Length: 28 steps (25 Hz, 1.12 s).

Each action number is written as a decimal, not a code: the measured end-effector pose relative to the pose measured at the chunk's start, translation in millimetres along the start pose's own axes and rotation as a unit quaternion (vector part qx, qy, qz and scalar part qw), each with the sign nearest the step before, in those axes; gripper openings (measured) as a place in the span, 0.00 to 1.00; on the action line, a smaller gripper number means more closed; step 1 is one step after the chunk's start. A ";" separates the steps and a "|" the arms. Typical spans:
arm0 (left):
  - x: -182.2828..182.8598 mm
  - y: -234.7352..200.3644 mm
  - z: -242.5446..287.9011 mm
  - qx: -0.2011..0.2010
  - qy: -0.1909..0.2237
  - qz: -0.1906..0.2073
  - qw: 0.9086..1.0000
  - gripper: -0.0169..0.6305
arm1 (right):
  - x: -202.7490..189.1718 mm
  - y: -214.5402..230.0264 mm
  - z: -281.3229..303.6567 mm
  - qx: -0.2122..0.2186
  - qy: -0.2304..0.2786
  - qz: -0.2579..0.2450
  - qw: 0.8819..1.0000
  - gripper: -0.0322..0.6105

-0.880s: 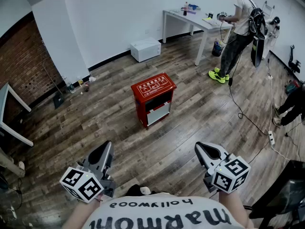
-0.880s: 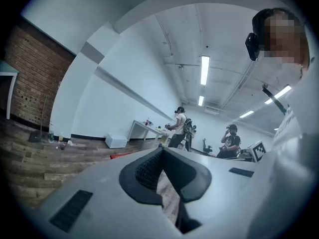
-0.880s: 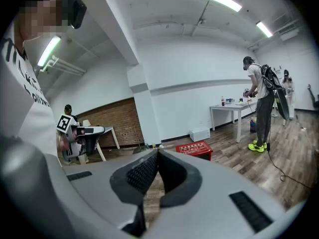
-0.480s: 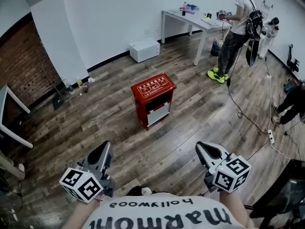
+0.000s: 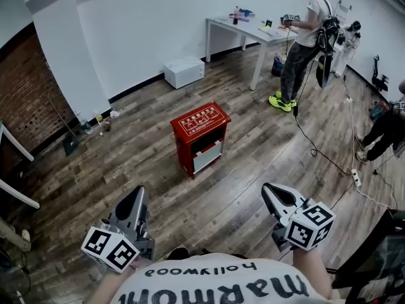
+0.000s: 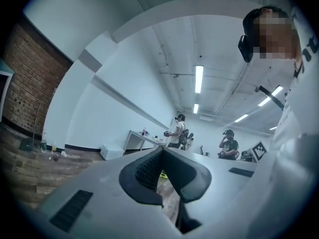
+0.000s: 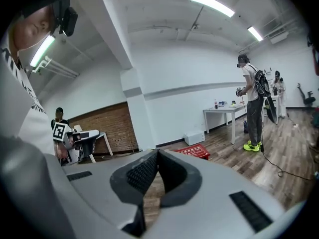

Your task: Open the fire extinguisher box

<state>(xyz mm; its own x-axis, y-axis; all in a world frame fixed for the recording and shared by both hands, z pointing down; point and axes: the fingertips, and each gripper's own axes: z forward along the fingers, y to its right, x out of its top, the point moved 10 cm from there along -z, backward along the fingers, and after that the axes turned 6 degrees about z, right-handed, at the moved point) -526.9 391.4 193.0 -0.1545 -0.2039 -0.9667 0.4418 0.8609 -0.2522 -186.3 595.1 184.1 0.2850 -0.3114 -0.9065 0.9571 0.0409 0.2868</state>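
Note:
A red fire extinguisher box (image 5: 199, 136) stands on the wooden floor a few steps ahead of me, its lid with white print facing up and its front door closed. Its top also peeks over my right gripper's jaws as a red fire extinguisher box (image 7: 196, 151). My left gripper (image 5: 135, 201) is held low at the left, shut and empty. My right gripper (image 5: 276, 197) is held low at the right, also shut with nothing in it. Both are well short of the box. In the left gripper view the jaws of the left gripper (image 6: 162, 151) meet tip to tip.
A person (image 5: 304, 43) stands at a white table (image 5: 250, 27) at the back right. A white appliance (image 5: 184, 72) sits by the white wall. Cables (image 5: 329, 157) trail over the floor at the right. A brick wall (image 5: 28, 100) and small items line the left.
My view has shifted slightly; the red box now sits a little lower and further left in the head view. Both grippers stay shut and low.

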 end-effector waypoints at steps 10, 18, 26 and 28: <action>-6.8 -22.9 0.5 -0.001 -0.005 -0.017 1.000 0.04 | 2.6 -0.6 19.9 0.003 0.015 -0.002 1.000 0.07; -12.8 -24.0 8.7 0.069 0.000 -0.030 0.997 0.04 | 20.5 24.4 70.5 0.071 -0.001 -0.025 0.997 0.07; -28.5 8.5 64.9 0.119 -0.010 -0.036 0.992 0.04 | 45.9 103.8 94.6 0.104 -0.015 -0.027 0.994 0.07; -34.6 21.6 87.2 0.120 -0.014 -0.039 0.992 0.04 | 56.0 129.6 94.5 0.114 -0.016 -0.030 0.993 0.07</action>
<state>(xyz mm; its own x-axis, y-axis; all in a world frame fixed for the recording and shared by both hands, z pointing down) -434.9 376.5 217.3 -0.1737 -0.2816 -0.9437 0.6275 0.7069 -0.3264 -51.2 493.3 199.8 0.2222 -0.3360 -0.9153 0.9349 -0.1929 0.2978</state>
